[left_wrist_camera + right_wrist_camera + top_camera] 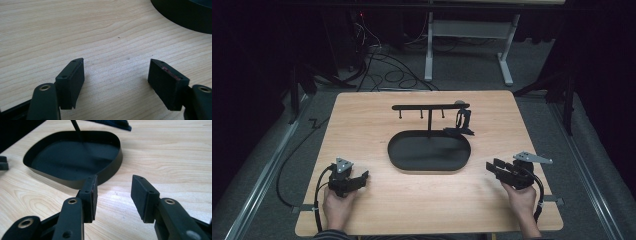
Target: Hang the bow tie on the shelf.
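A black oval tray (398,159) lies at the middle of the wooden table (357,125). A thin post (429,122) rises from its back rim and carries a horizontal bar (422,106) with small hooks. A dark strap-like object (462,119) hangs at the bar's right end and reaches down to the table beside the tray. My left gripper (357,178) rests near the front left, open, with bare wood between its pads (71,80). My right gripper (493,167) sits front right of the tray, open and empty, pointing at the tray wall (110,167).
The table's front edge (427,232) runs just behind both hands. Cables (382,70) lie on the floor beyond the table, near a white table frame (469,35). Bare wood (427,200) stretches between the two grippers.
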The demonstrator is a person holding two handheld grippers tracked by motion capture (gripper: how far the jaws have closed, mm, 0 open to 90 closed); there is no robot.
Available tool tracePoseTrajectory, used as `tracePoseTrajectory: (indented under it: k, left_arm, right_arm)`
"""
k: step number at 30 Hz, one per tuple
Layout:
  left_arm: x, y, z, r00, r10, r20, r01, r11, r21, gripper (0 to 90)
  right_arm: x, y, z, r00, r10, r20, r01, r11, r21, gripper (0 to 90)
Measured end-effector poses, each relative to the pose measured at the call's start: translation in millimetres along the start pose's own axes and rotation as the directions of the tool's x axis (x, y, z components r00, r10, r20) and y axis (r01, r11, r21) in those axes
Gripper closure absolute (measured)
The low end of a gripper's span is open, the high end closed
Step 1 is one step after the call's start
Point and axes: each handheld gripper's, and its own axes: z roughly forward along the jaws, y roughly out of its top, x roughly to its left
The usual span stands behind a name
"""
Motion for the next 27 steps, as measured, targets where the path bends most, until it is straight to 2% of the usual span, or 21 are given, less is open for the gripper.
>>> tracePoseTrajectory:
  k: [7, 16, 27]
  left_arm:
    - [0.0, 0.0, 0.0, 1.0, 0.0, 0.0, 0.0, 1.0, 0.0, 29.9]
    - [0.0, 0.0, 0.0, 1.0, 0.0, 0.0, 0.0, 1.0, 0.0, 29.9]
    - [0.0, 0.0, -0.1, 1.0, 0.001, 0.001, -0.001, 1.0, 0.001, 29.9]
  right_arm:
    - [-1.0, -8.0, 8.2, 0.9995, -0.009, 0.032, 0.009, 1.0, 0.027, 57.6]
    - [-2.5, -13.0, 15.9, 0.9992, -0.003, 0.039, 0.001, 0.999, 0.046, 57.4]
    - [-2.2, -16.6, 24.7, 0.9976, -0.024, 0.064, 0.021, 0.998, 0.062, 57.3]
